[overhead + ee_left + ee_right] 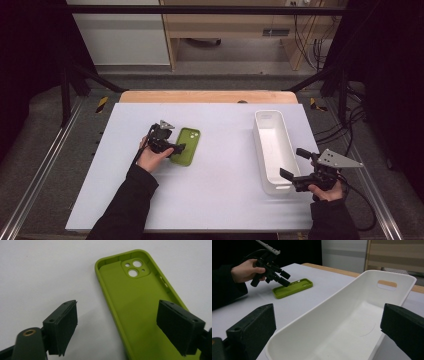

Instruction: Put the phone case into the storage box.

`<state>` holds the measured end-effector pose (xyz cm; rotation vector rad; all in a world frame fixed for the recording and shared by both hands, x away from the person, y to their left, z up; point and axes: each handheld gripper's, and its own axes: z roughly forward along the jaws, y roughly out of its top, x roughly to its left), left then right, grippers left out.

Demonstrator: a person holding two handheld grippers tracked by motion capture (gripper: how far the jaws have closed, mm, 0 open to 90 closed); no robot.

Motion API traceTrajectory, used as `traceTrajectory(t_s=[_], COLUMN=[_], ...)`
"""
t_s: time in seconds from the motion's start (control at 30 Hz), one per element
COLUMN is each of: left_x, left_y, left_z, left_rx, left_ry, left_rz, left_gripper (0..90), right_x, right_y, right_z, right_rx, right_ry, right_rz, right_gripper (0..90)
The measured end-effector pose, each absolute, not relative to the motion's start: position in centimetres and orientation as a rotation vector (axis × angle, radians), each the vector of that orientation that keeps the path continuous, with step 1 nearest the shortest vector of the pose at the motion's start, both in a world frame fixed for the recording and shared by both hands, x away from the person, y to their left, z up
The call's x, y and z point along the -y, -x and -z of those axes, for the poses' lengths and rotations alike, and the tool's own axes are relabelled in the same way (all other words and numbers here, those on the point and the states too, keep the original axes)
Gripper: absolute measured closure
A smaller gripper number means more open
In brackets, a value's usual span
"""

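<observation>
Green silicone phone case point(185, 146) lies open side up on the white table point(210, 200), just ahead of the left tool point(172, 147), whose jaws hang over the case's near end. In the left gripper view the tool point(117, 325) stands wide open: one jaw sits over bare table beside the case point(140, 307), the other over the case's long edge, neither clearly touching it. That view also reveals the camera cut-out with its round holes at the case's far end, a detail too small to read from above.

Well off to the other side, the right tool point(295, 164) is held at the near end of a long white bin point(272, 150). From above, its jaws look spread either side of the bin's end wall. The right gripper view confirms the tool point(328, 332) is wide open, jaws flanking the bin point(352, 325) without gripping it, and shows a slot handle in the bin's far wall. Beyond, the person's left hand point(245, 271) holds its tool above the case point(292, 288).
</observation>
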<state>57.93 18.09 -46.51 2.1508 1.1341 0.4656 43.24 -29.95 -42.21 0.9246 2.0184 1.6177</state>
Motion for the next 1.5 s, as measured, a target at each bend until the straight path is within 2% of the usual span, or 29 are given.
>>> traceTrajectory(t_s=[0.67,1.2,1.5], left_x=[-18.17,-18.21,-18.18], left_y=[-57.62,-57.60,-57.60], left_z=[46.67,46.63,46.61], left_rx=[-1.180,-1.185,-1.190], left_ry=[-2.149,-2.157,-2.157], left_rz=[-0.440,-0.409,-0.409], left_gripper=[52.3,71.3,77.6], right_x=[30.01,30.04,30.04], right_y=[-43.24,-43.25,-43.25], right_z=[42.17,42.16,42.15], right_rx=[-2.018,-2.016,-2.015], right_ry=[-0.925,-0.926,-0.929], right_rz=[-1.629,-1.628,-1.629], right_gripper=[0.4,0.4,0.4])
